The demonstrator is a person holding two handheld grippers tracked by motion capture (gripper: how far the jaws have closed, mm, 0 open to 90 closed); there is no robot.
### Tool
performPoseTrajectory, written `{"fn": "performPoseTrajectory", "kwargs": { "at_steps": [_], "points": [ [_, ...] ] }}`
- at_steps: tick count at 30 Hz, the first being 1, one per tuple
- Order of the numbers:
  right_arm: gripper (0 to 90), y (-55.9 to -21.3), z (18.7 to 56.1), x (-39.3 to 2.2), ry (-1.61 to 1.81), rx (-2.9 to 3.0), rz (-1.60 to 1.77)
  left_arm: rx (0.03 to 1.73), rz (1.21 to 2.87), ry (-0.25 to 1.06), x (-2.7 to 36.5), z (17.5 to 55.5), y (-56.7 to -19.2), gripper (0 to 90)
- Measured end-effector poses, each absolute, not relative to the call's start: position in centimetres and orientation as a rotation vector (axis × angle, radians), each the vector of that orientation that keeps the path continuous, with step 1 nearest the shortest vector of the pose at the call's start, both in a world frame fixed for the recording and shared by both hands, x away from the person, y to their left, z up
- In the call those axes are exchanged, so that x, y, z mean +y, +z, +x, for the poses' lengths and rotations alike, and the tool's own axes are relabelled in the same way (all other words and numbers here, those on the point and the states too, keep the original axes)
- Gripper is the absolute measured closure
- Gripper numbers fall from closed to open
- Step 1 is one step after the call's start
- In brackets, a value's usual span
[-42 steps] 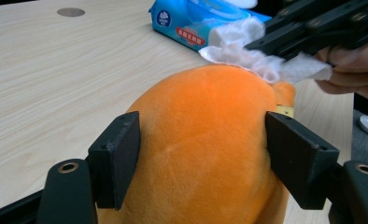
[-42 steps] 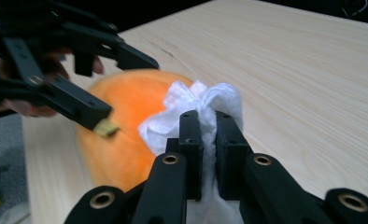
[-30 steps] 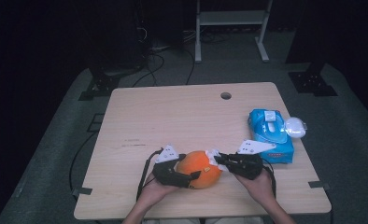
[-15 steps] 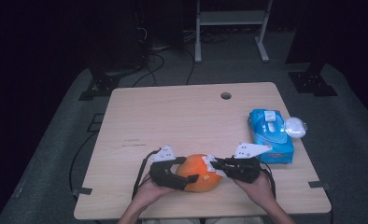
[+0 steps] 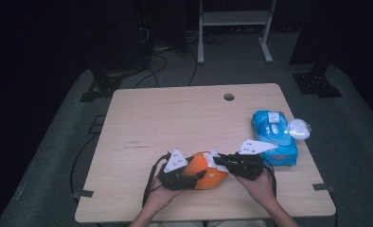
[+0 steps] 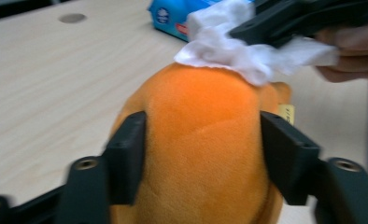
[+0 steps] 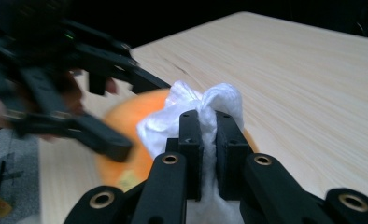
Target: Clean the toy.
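An orange plush toy [image 5: 212, 177] lies near the table's front edge. My left gripper [image 5: 199, 167] reaches it from the left. Its jaws have just been closing with the toy between them, and both pads now press into the plush [image 6: 201, 116] on either side of my left gripper [image 6: 205, 140]. From the right, my right gripper [image 5: 218, 161] is shut on a crumpled white wipe [image 5: 213, 157]. The wipe [image 7: 196, 105] bulges around the jaws of my right gripper [image 7: 209, 126] and rests on top of the toy [image 6: 229, 56].
A blue pack of wipes [image 5: 274, 138] lies at the table's right edge, with a white round lid [image 5: 299, 127] beside it. A cable hole [image 5: 229, 97] is near the far edge. Bare tabletop [image 5: 175, 123] stretches behind the toy.
The left gripper's jaws have drawn in onto the sides of the plush toy. Both hands stay in about the same place, and the wipe is still on the toy.
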State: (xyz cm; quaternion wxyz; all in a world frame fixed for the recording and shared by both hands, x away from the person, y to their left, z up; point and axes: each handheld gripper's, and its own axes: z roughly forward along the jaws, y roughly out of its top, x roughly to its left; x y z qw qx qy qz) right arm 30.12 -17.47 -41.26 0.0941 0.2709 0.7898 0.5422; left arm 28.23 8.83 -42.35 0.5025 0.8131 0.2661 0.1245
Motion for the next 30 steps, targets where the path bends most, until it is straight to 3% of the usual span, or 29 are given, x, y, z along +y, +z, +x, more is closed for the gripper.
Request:
{"fn": "performPoseTrajectory", "kwargs": {
  "at_steps": [3,4,7,10,12,15,16,17,20,23,25,28,30],
  "points": [
    [82.1,-41.7,30.4,-17.9,1.605,2.335,0.836,0.714,1.933,0.233,9.5,28.9,-42.6,19.1],
    [82.1,-41.6,30.3,-17.8,1.599,2.336,0.837,0.729,1.925,0.213,9.6,29.1,-42.7,18.9],
    [82.0,-41.0,29.5,-16.9,1.588,2.327,0.792,0.682,1.967,0.278,9.1,28.5,-42.7,30.8],
    [82.1,-40.4,28.7,-15.9,1.560,2.331,0.712,0.621,2.008,0.320,8.5,27.9,-42.4,31.0],
    [82.1,-40.6,28.9,-16.0,1.554,2.342,0.719,0.641,1.980,0.279,8.9,28.2,-42.4,24.8],
    [82.1,-40.9,29.3,-16.6,1.546,2.346,0.754,0.753,1.942,0.237,9.8,28.9,-42.6,7.4],
    [82.1,-40.9,29.3,-16.7,1.539,2.348,0.753,0.765,1.930,0.194,10.0,29.2,-42.9,7.9],
    [82.1,-40.8,29.2,-16.6,1.530,2.347,0.749,0.761,1.926,0.155,10.2,29.2,-43.0,14.3],
    [82.0,-40.4,28.7,-15.8,1.526,2.334,0.716,0.682,1.976,0.257,9.4,28.5,-42.6,31.8],
    [82.1,-39.9,28.0,-14.9,1.506,2.339,0.646,0.630,2.003,0.301,8.6,28.0,-42.3,32.5],
    [82.2,-40.0,28.3,-15.0,1.482,2.350,0.657,0.660,1.974,0.248,8.9,28.3,-42.4,25.9],
    [82.2,-40.5,28.9,-15.9,1.481,2.345,0.717,0.750,1.946,0.186,9.6,29.1,-42.9,8.6],
    [82.2,-40.5,29.3,-16.6,1.500,2.330,0.749,0.799,1.937,0.093,9.9,29.7,-43.6,6.7]
  ]
}}
